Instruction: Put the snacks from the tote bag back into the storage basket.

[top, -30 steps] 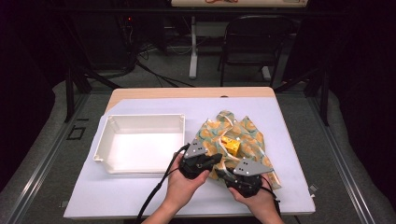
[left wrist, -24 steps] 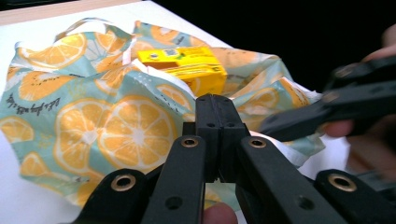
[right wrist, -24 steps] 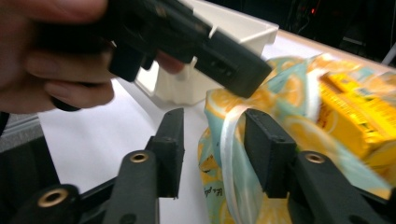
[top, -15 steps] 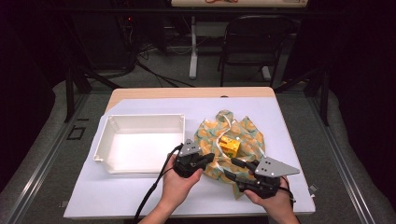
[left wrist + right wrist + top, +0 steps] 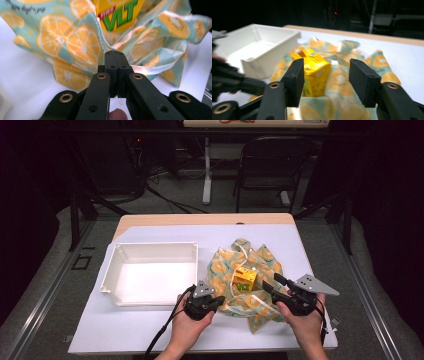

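One carton (image 5: 245, 279), one cloth (image 5: 250, 270), one tray (image 5: 150, 279). Left gripper (image 5: 114, 53) pinches cloth; right gripper (image 5: 325, 75), empty, has just been opening. The left gripper view reads "VLT".

This is looking like a lab or recording studio, not a home. A wooden-edged table under a white sheet (image 5: 150, 330) is standing lit amid a dark room, with black metal frame bars (image 5: 80, 207) running beside it. A black folding chair (image 5: 270, 167) is sitting empty behind, and loose dark cables (image 5: 165, 195) are trailing over grey carpet (image 5: 40, 285).
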